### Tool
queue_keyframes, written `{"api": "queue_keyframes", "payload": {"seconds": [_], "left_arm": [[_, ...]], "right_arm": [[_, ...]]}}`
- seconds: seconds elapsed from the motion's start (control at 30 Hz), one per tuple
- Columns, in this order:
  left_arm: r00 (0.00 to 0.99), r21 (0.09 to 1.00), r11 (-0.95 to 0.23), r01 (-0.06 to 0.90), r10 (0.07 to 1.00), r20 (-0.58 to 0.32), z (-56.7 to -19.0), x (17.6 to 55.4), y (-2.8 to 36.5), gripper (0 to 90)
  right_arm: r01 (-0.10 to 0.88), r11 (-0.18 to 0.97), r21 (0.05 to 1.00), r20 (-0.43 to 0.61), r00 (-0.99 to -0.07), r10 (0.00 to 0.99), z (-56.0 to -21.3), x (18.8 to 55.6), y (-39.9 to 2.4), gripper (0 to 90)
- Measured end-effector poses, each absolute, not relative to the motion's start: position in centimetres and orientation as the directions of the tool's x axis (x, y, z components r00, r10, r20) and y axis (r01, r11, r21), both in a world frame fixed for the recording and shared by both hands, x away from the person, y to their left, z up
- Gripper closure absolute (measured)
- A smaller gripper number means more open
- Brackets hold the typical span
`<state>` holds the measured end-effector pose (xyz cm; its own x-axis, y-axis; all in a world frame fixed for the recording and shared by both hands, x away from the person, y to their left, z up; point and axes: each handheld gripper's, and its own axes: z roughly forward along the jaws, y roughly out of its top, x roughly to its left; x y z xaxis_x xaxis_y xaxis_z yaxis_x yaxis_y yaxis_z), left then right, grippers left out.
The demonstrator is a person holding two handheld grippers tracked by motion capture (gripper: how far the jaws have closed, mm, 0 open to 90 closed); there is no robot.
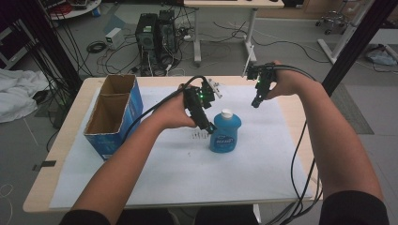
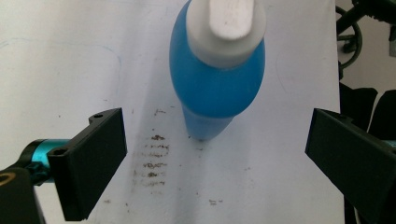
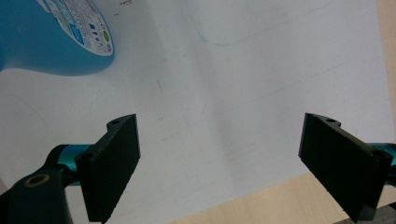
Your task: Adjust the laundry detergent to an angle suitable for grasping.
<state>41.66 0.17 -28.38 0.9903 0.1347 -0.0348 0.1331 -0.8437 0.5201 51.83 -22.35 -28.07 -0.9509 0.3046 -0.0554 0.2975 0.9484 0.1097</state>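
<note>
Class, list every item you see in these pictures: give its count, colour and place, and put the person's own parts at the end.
bottle: 1, blue with white cap, upright mid-table on the sheet
cardboard box: 1, blue outside, brown inside, open-topped, table's left part
paper sheet: 1, white, covering most of the table
table: 1, light wood
computer towers: 2, black, on the floor beyond the table
cloth: 1, white, on the floor at far left
left gripper: 1, black, open, beside the bottle
right gripper: 1, black, open, raised right of the bottle
forearms: 2, entering from the bottom
</note>
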Motion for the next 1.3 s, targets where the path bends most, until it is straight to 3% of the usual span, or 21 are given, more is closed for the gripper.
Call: {"api": "queue_keyframes", "payload": {"seconds": [1.3], "left_arm": [[0.998, 0.35, -0.936, 0.045, 0.057, 0.024, -30.4, 42.2, -7.1, 5.4]], "right_arm": [[0.313, 0.945, 0.099, -0.045, -0.947, 0.318, -29.2, 51.6, -23.0, 11.8]]}}
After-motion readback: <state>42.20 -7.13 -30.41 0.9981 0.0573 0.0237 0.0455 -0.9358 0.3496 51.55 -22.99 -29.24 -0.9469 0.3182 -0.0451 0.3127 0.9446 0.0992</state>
